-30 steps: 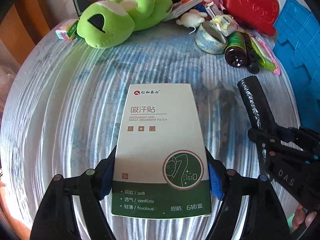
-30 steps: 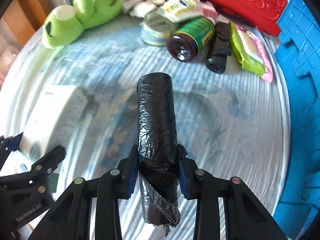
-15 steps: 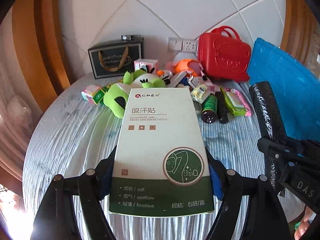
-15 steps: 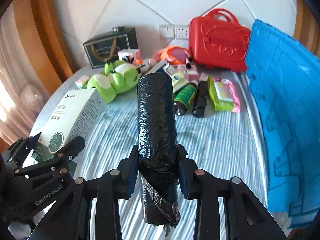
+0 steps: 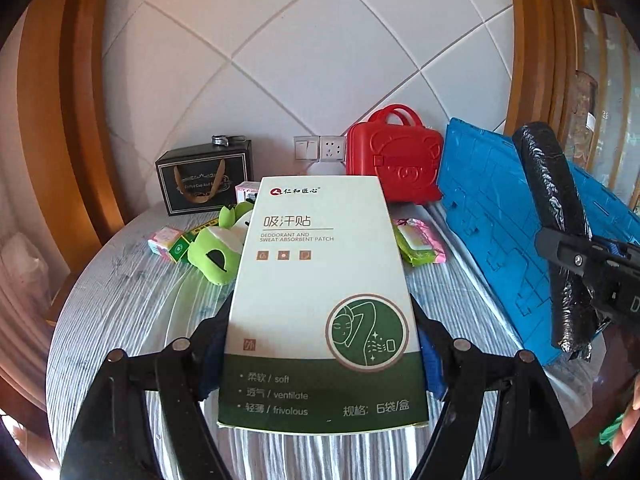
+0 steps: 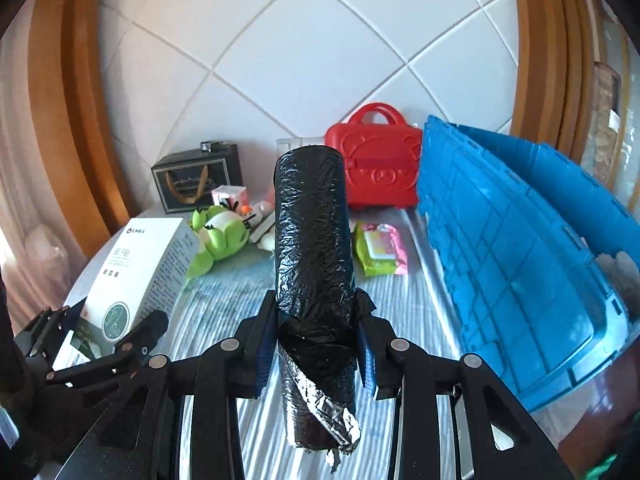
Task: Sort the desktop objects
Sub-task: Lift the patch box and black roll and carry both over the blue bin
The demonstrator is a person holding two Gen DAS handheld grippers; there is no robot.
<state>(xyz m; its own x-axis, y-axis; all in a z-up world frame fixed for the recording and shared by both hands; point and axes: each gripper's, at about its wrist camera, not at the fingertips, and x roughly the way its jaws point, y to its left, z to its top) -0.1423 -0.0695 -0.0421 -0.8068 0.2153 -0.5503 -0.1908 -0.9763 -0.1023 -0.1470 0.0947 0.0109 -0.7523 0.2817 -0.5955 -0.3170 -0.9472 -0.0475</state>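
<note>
- Your left claw [image 5: 322,354] is clamped on the white-and-green patch box [image 5: 320,300], holding it up above the bench [image 5: 120,304].
- Your right claw [image 6: 316,344] grips the black bag roll [image 6: 314,248] near its lower end, lifted clear of the bench.
- The blue crate [image 6: 512,248] stands at the right edge, beside the red case [image 6: 376,168].
- The green plush [image 5: 216,246] and the wipes pack [image 5: 420,240] lie at the far side.

wall: white diamond tiles [image 5: 320,52] | wall socket [image 5: 332,148] | wooden frame [image 6: 76,92] | striped tablecloth [image 5: 128,304]
</note>
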